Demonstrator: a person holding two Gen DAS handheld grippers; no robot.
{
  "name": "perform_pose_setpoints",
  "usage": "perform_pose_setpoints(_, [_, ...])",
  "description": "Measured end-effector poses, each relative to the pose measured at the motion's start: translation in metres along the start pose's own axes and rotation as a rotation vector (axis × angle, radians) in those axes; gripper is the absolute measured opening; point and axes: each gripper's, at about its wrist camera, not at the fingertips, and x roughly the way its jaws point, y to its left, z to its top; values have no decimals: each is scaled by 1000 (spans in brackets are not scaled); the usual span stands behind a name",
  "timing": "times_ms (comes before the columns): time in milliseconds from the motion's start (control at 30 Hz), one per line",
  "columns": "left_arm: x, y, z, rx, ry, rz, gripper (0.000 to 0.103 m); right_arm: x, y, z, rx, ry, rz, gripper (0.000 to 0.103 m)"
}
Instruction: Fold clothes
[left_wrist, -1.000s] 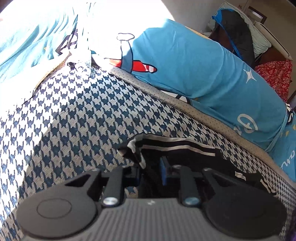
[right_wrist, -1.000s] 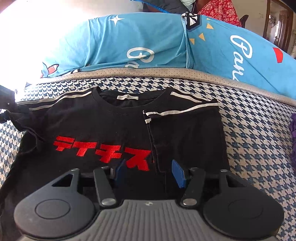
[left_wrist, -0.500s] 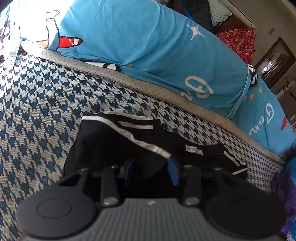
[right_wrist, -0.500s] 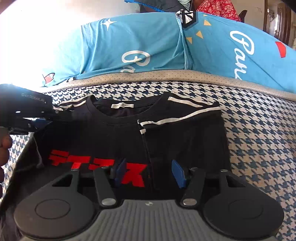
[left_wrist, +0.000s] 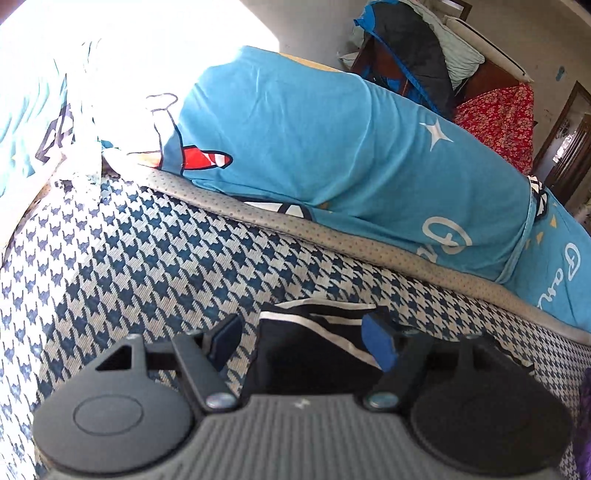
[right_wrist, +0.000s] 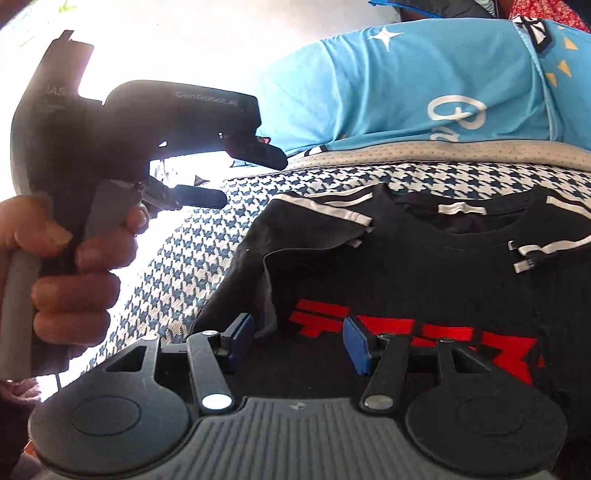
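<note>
**Left sleeve folded in, both grippers empty**

I take the black T-shirt (right_wrist: 424, 266) as my landmark, flat on the houndstooth cover (left_wrist: 147, 258) so folds hold. Its striped sleeve (right_wrist: 325, 206) lies turned onto the chest, and my left gripper (left_wrist: 301, 341) is opening over that sleeve, its pads clear of the cloth. My right gripper (right_wrist: 299, 339), half open and holding nothing, hovers at the shirt's left edge beside the red lettering (right_wrist: 417, 332).
</note>
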Motion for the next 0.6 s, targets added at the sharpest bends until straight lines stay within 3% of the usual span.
perform_pose_setpoints(300, [9, 5, -7, 42, 65, 72, 73, 21, 12, -6, -4, -30, -27, 50])
perform_pose_setpoints(367, [11, 3, -7, 51, 76, 91, 76, 24, 11, -5, -8, -33, -22, 33])
perform_pose_setpoints(467, [16, 1, -9, 65, 95, 110, 78, 27, 11, -7, 0, -27, -15, 15])
perform_pose_setpoints(600, [22, -1, -12, 86, 109, 172, 78, 22, 12, -7, 3, -22, -33, 8])
